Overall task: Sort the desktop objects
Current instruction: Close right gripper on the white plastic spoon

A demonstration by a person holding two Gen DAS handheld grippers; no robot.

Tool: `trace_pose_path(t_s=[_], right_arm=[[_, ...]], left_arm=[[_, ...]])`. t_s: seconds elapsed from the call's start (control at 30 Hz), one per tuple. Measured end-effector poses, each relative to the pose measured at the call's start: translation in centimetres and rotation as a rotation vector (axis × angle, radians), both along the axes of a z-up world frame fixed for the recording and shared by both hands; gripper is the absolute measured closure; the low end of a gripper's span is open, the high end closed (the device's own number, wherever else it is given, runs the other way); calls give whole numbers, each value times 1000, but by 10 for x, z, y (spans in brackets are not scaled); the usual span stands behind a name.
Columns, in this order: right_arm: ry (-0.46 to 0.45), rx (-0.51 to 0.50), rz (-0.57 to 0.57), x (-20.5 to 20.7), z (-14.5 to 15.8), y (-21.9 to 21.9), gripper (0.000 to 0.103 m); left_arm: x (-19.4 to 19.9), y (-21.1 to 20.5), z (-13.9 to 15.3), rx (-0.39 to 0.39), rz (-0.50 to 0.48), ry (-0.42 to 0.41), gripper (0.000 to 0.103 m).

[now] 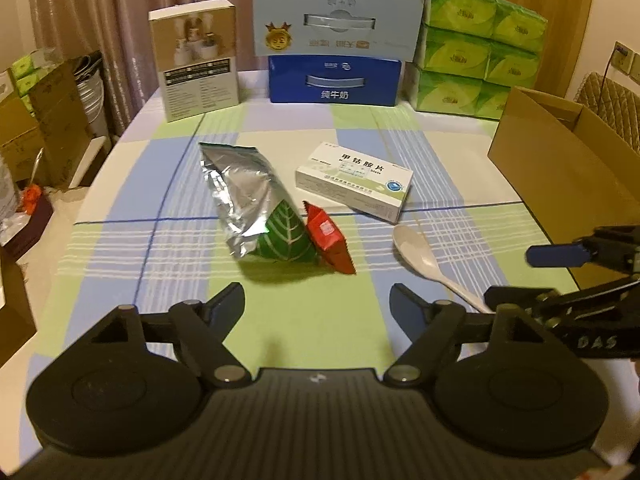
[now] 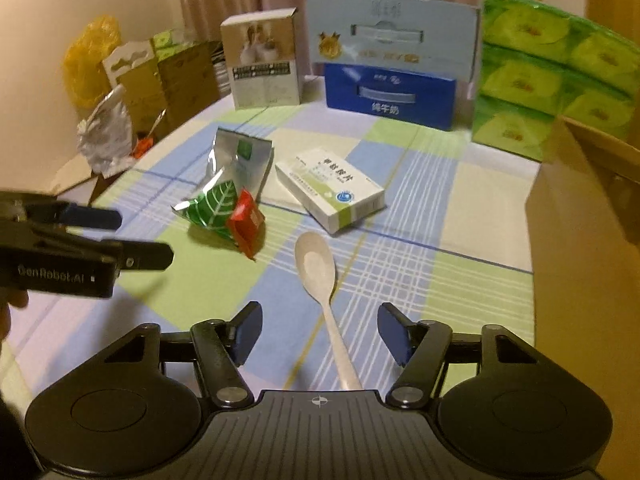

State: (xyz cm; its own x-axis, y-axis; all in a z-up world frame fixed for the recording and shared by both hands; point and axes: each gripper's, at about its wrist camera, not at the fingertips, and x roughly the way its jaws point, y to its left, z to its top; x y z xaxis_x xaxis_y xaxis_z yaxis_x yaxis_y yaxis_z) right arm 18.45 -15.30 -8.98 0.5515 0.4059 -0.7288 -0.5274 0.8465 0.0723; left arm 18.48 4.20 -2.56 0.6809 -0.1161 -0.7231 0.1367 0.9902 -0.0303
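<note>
The right gripper (image 2: 320,334) hangs over the near edge of the table with its jaws partly spread and nothing pinched. The cream plastic spoon (image 2: 322,300) lies directly between and ahead of those jaws. Its long axis runs almost straight away from the gripper: handle end nearest, bowl farthest, face up. The jaws straddle the handle without touching it. Judged from this alignment, a straight descent followed by closure across the handle is the likely next move.

The left gripper (image 1: 318,304) is also partly spread and empty. It faces the crumpled silver foil pouch with green leaf print (image 1: 256,208). A small red foil packet (image 1: 330,242) leans against the pouch on its right side. The spoon lies to the right of this gripper, so the right hand is the nearer one for it.

A white and green cardboard medicine box (image 2: 332,190) lies just beyond the spoon bowl, apart from it. An open brown cardboard carton (image 2: 580,220) stands at the right edge of the checked tablecloth (image 2: 460,272) and appears the probable destination. Nothing obstructs the handle.
</note>
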Motion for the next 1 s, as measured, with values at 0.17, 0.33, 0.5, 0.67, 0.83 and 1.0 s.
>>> trace_pose_path(t_s=[0.17,0.33,0.5,0.67,0.83,1.0], right_arm=[[21,13,16,21,-18,7,52],[1,-12,78,38,-31,20,56],[-1,-17,82,53,-44,28,58],[0,-14,82,59,-49,32,62],[-12,-14,53,62,-50,29,75],[-3,-4,11,63,-49,24,76]], left_arm=[[21,-8,-20,20,-59,-38,35],[34,-8,-35,3,-75,-51,46],[44,-13,-44,-20,-91,-54,46],[53,-20,-48,-3,-100,-70,46],[64,-22,-53,3,-90,-68,46],[70,-26,-59,18,-95,-57,57]])
